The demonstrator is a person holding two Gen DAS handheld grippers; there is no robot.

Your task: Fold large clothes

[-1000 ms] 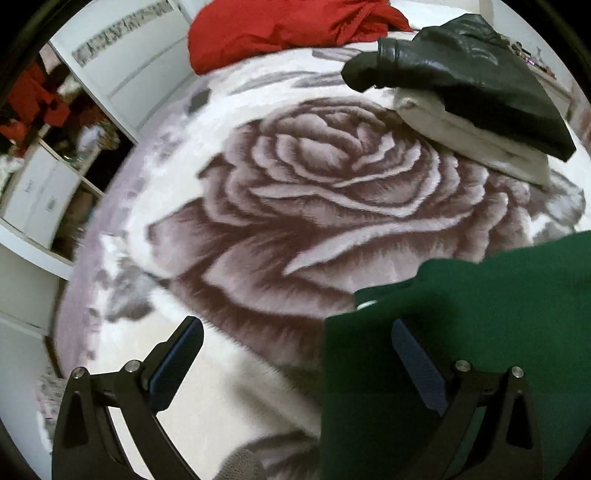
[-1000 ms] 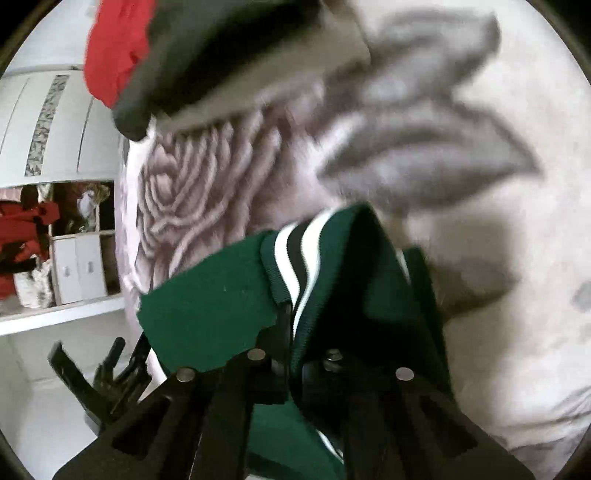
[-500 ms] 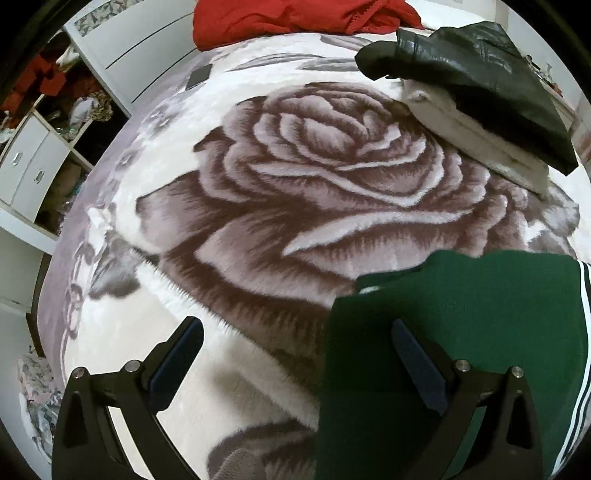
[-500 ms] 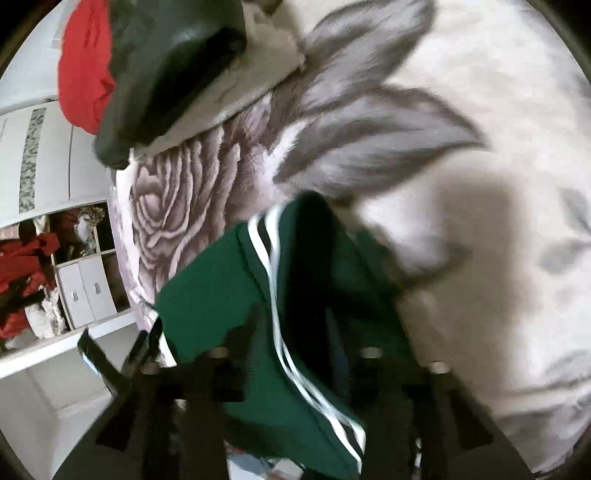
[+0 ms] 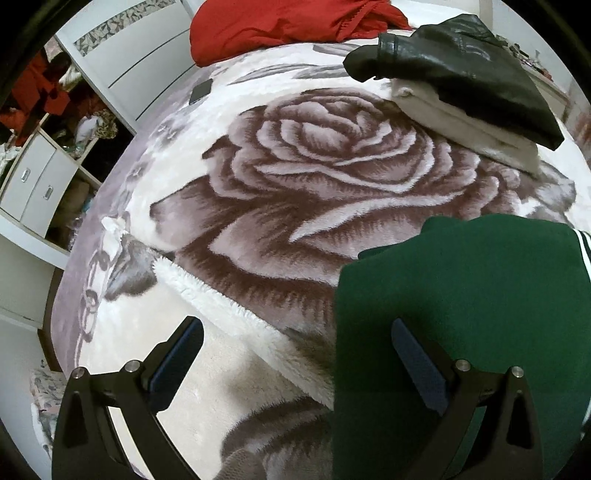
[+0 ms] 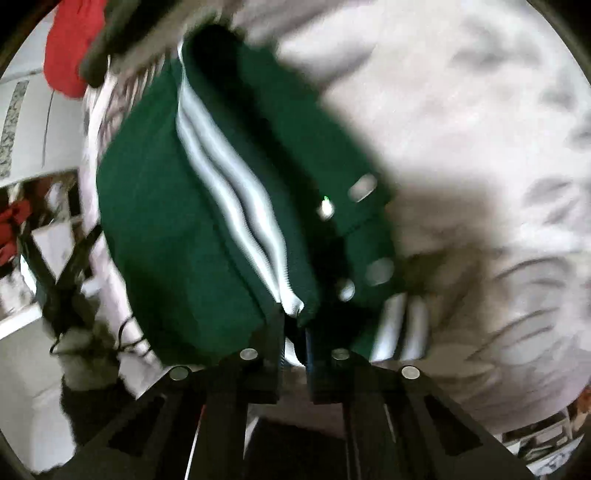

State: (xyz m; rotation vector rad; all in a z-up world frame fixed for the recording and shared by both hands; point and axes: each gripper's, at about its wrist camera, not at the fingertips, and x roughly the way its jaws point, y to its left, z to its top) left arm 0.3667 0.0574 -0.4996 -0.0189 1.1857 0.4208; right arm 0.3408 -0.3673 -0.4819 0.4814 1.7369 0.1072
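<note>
A dark green garment with white stripes (image 5: 461, 314) lies folded on the rose-patterned blanket (image 5: 314, 177). In the left wrist view it fills the lower right, under my right finger. My left gripper (image 5: 295, 339) is open and empty, over the garment's left edge. In the blurred right wrist view my right gripper (image 6: 293, 325) is shut on the striped edge of the green garment (image 6: 177, 206) and holds it up over the blanket (image 6: 480, 147).
A black leather jacket (image 5: 461, 62) lies on a folded cream garment (image 5: 461, 118) at the far right. A red garment (image 5: 280, 26) lies at the far edge. A white wardrobe and shelves (image 5: 44, 173) stand left of the bed.
The right gripper has pulled the green garment's striped edge up and closer to its camera. In the left view the garment shifted slightly right. The left gripper stayed open.
</note>
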